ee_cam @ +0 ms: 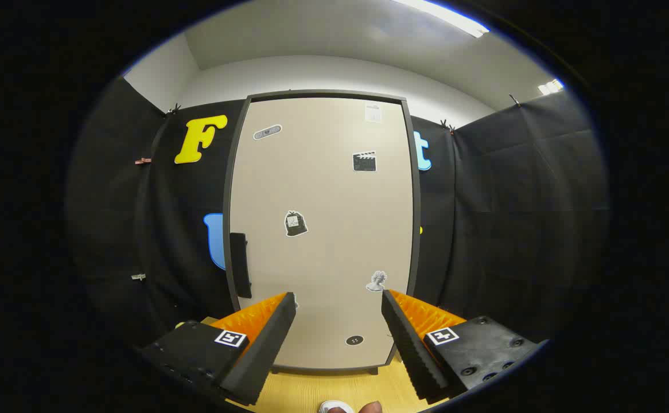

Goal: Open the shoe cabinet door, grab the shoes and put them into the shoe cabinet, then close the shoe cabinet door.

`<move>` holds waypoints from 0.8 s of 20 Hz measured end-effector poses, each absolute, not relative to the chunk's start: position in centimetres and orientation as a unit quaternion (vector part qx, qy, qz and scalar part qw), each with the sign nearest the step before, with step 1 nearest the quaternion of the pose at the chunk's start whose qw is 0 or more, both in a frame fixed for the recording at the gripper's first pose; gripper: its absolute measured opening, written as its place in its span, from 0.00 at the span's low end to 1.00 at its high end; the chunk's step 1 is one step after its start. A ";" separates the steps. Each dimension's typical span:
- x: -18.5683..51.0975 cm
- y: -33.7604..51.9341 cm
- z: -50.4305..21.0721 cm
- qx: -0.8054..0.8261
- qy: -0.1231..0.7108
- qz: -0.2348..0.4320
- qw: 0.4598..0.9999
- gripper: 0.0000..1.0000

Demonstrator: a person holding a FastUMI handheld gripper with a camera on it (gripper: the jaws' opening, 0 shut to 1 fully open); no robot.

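Gripper (pixel 338 301) is spread wide w/ nothing between the fingers, facing the shoe cabinet (pixel 323 229), which stands on the wooden floor (pixel 340 390) just ahead. Its door is closed, w/ a dark handle (pixel 240 265) on the left edge. Stickers (pixel 296 223) dot the door, print too small to read; a bit of white shoe (pixel 335 407) shows between the fingers.

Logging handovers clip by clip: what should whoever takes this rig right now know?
Tool: fingers spread open, holding nothing, aimed at the tall beige shoe cabinet door.
Door: shut, with the dark handle on its left edge, beyond the left finger.
A small white object, possibly a shoe toe, lies on the wooden floor near the fingers.
Done: nothing.
Left: open door, load shoes, close door.
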State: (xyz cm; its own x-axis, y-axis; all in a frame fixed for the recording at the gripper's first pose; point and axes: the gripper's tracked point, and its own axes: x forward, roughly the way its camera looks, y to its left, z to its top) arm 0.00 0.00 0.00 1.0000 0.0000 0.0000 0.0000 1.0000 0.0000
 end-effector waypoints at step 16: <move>-0.6 2.2 -0.2 0.001 0.004 0.011 1.000 0.98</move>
State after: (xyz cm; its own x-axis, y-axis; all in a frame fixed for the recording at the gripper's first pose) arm -0.56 2.17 -0.17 0.9997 0.0211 -0.0089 -0.0211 0.9998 0.0024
